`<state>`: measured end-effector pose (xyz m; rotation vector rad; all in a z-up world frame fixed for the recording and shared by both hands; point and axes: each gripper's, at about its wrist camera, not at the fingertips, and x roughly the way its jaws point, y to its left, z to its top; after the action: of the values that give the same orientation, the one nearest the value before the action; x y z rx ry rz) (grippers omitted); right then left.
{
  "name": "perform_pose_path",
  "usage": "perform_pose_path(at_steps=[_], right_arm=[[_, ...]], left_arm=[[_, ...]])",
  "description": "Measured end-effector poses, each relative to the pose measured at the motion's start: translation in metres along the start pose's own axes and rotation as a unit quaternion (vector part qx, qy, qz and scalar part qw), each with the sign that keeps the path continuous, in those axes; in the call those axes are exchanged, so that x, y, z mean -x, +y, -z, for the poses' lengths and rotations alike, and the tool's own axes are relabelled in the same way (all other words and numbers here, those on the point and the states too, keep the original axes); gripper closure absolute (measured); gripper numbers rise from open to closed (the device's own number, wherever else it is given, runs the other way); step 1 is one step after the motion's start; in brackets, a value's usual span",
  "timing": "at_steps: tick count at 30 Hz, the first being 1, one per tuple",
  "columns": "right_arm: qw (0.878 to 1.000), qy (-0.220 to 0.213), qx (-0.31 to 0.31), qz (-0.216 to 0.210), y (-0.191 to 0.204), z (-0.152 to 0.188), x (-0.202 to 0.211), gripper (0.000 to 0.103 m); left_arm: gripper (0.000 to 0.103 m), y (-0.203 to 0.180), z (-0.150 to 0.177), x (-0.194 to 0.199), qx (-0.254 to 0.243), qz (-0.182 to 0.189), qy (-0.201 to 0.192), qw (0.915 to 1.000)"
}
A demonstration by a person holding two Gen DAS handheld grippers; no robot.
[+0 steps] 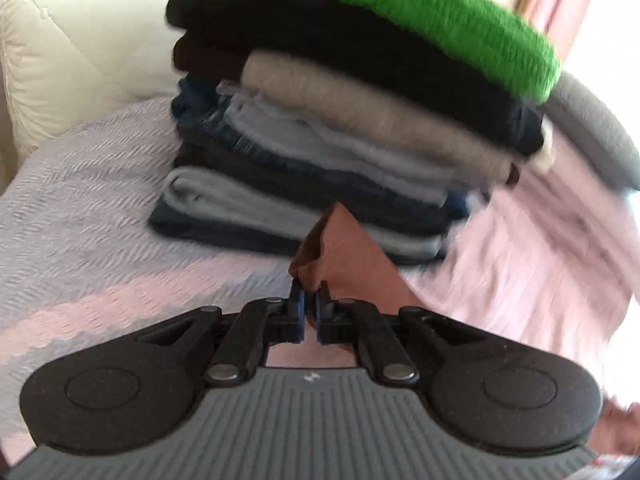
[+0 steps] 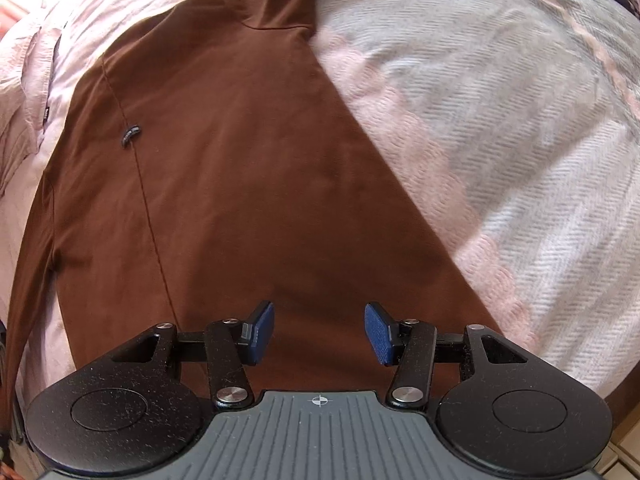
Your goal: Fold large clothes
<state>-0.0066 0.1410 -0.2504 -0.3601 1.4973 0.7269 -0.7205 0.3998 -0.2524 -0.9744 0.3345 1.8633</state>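
We are pinching a corner of the brown shirt point(image 2: 224, 168) in our left gripper point(image 1: 310, 300), near the folded stack point(image 1: 320, 140); our right gripper point(image 2: 319, 330) is hovering released over it on the bed point(image 2: 500, 120).

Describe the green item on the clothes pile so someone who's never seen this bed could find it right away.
On the bed with the pink and grey bedspread stands a tall stack of folded clothes. The green fuzzy knit lies at the very top, right on a black garment. It is the only bright colour; everything below is black, beige, blue or grey.
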Motion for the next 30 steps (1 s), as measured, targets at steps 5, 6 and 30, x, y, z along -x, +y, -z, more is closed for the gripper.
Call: perform_pose_path(at_steps=[5, 6, 30], right_arm=[[1.0, 0.007, 0.024, -0.009, 0.008, -0.001, -0.004, 0.055], [0.999, 0.008, 0.03, -0.01, 0.007, -0.001, -0.004, 0.055], [0.943, -0.26, -0.148, -0.143, -0.217, -0.251, 0.022, 0.056]], left_arm=[[0.088, 0.007, 0.036, -0.021, -0.059, -0.08, 0.049, 0.9938], [0.085, 0.009, 0.041, -0.025, -0.062, -0.097, 0.062, 0.9915], [0.065, -0.286, 0.168, 0.141, -0.177, 0.093, 0.112, 0.9734]])
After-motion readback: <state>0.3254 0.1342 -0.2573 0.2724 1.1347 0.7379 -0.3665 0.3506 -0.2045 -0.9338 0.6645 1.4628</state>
